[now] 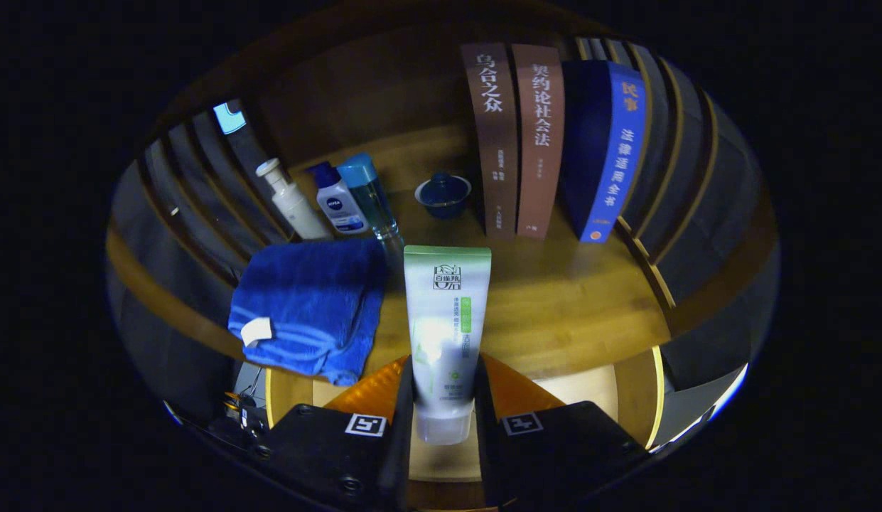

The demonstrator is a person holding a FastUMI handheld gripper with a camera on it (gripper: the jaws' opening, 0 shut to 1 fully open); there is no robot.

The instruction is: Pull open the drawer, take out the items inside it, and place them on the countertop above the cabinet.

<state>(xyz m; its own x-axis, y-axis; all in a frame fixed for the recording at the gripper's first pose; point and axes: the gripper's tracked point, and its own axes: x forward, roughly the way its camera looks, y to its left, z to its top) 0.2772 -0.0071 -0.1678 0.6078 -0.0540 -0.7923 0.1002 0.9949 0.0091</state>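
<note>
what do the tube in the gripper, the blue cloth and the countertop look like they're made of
Tube, held between the fingers of the gripper: likely soft plastic, glossy, since light glares off its printed white face. Blue cloth: looks like terry towel fabric, matte and fuzzy, folded with soft edges. Countertop: seems wood or wood-look laminate, with warm brown grain streaks and a mild sheen.

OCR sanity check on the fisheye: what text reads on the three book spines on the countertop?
"乌合之众": left brown book
"契约论社会法": middle brown book
"法律适用全书": blue book; its orange top word is blurred.
Small print low on all three spines: too small to read.
The gripper is shut on the tube.
</note>
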